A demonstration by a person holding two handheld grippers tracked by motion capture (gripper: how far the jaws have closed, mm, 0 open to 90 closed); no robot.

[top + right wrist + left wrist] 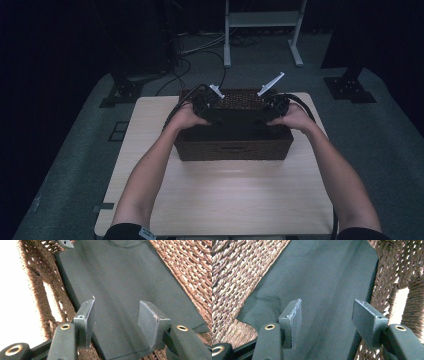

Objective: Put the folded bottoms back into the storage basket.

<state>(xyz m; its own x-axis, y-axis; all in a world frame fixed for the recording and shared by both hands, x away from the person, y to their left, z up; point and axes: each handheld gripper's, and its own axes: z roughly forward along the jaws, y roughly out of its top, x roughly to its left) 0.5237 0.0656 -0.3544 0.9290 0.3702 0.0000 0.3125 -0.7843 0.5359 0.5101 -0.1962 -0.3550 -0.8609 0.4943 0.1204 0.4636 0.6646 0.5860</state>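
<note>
While both hands hovered over the dark brown woven wicker basket (233,145) on the pale wooden table (220,200), the left gripper (209,107) and right gripper (272,107) pointed down into it from either end. A folded dark grey-green cloth garment (235,117) lay flat inside the basket, on its woven bottom.

In the left gripper view, the left gripper (327,320) stood partly open, jaws apart with the garment (319,277) spread below the gap; pads pressed on nothing. One edge of the cloth ran beside the basket (234,272) wall, with a handle slot at the right of that view.

In the right gripper view, the right gripper (116,320) was likewise about half open, nothing clamped, garment (125,277) lying under and beyond the jaws. The garment's collar end showed at the top of that view, near a jaw tip of the other gripper. Basket (180,267) weave flanked the cloth on both sides, handle opening at left.

Whether either set of jaw tips touched the cloth couldn't be told. Grey three-cornered plates stuck up from both grippers in the high view.
</note>
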